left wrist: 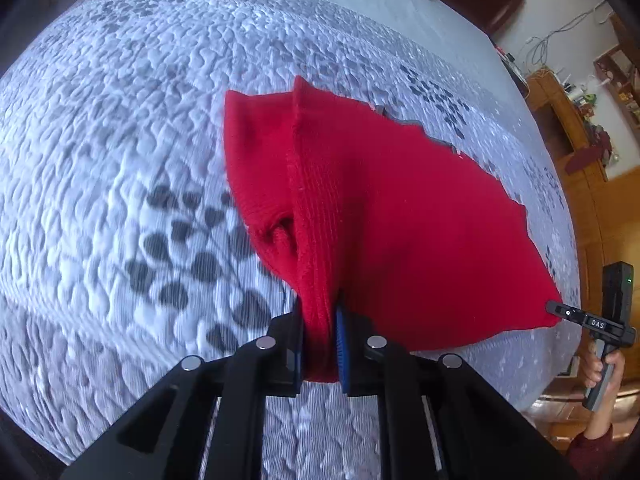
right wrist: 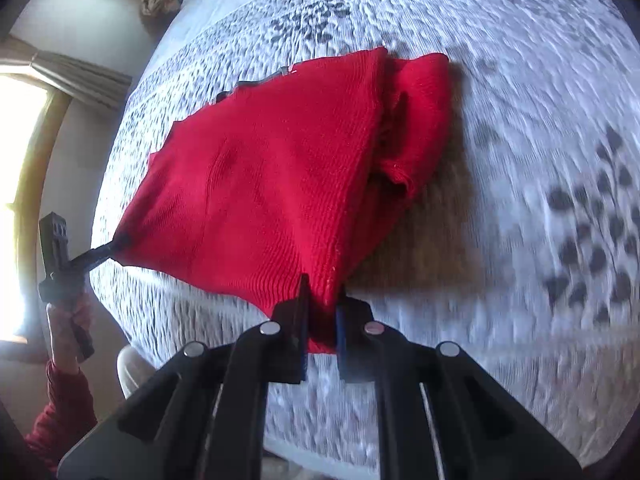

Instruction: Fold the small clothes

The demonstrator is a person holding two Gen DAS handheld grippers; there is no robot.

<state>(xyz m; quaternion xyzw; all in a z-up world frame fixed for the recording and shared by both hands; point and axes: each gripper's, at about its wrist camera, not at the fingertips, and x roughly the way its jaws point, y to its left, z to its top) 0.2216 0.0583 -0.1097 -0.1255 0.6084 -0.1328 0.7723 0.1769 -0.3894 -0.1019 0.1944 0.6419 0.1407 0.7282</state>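
Garment: a red knit sweater [left wrist: 400, 216], held up by its two near corners over the bedspread [left wrist: 120, 140], its far part lying on the cover.
Left gripper [left wrist: 320, 320]: jaws clamped narrow on one near corner of the knit, blue pads pressing the ribbed edge from both sides.
Right gripper [right wrist: 322, 316]: jaws likewise pinched narrow on the other near corner, red fabric bunched between them.
Sleeve: a folded sleeve [right wrist: 420, 120] lies at the far right of the sweater in the right wrist view.
Writing: white letters "DAS" on the right gripper's black body, read in the left wrist view.
Bed cover: white quilted, with grey leaf prints.
Room: wooden shelving [left wrist: 568, 128] at the right, a bright window [right wrist: 20, 160] at the left.
Person: a hand [left wrist: 600, 368] in a dark red cuff grips the handle.
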